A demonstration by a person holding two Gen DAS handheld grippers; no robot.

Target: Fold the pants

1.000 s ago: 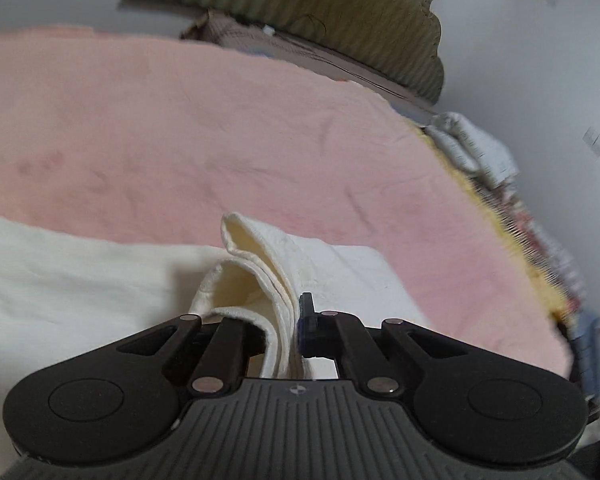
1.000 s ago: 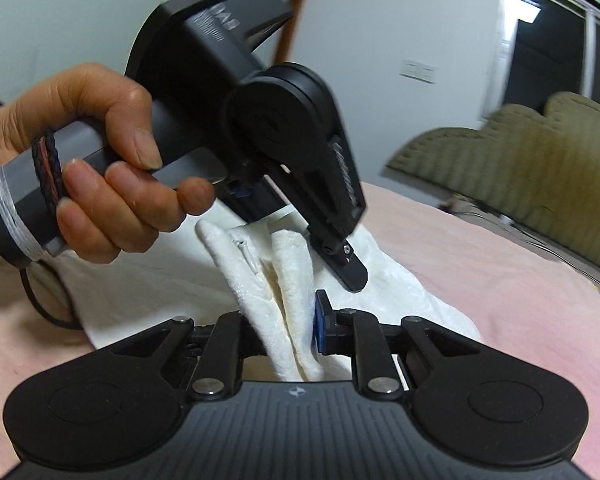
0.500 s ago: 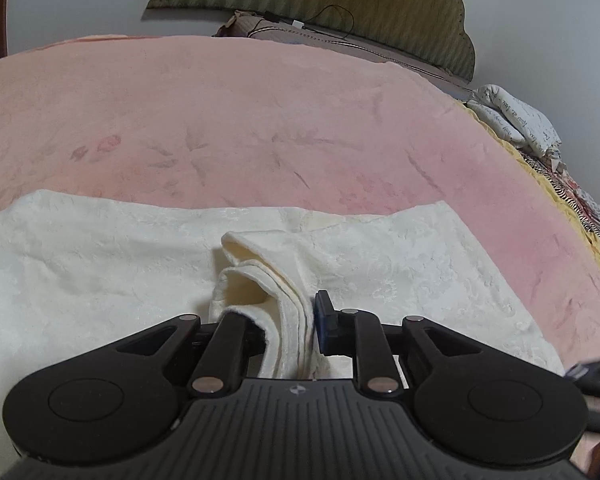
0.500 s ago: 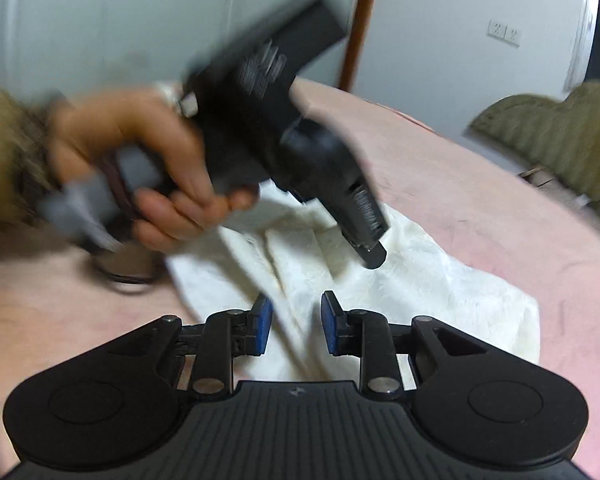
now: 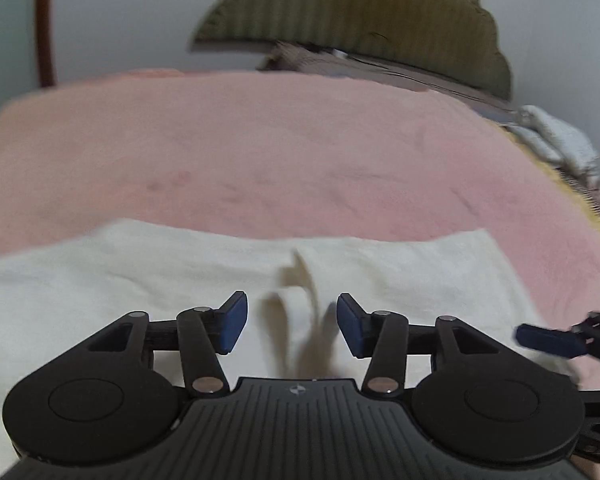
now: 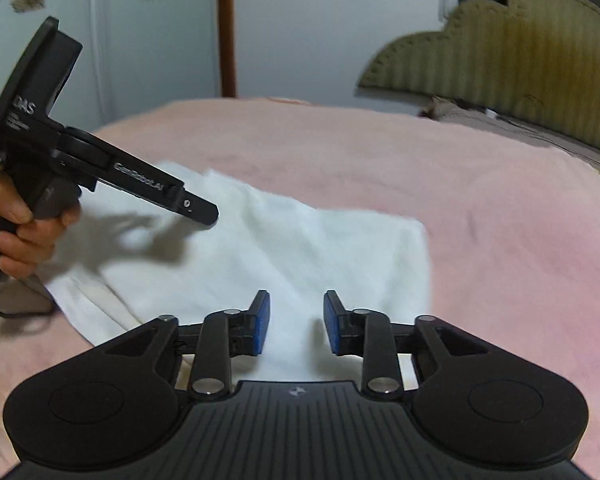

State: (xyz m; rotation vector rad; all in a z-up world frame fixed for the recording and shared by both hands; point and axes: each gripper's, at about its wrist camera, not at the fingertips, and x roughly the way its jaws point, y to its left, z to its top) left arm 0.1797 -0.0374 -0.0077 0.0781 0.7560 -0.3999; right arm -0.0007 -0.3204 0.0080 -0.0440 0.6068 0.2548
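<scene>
Pink bedding (image 6: 480, 208) covers the bed, and the folded white pants (image 6: 284, 248) lie flat on it. Both the left gripper (image 5: 292, 322) and the right gripper (image 6: 296, 322) hover just over the cloth, jaws opening, pinching nothing.

- The left tongs (image 5: 291, 322) point forward and down, jaws opening, blue pads (image 5: 231, 328) clear of what lies between them.
- The right tongs (image 6: 296, 322) angle downward, jaws opening, nothing pinched.
- A hand (image 6: 18, 232) grips the left handle.
</scene>
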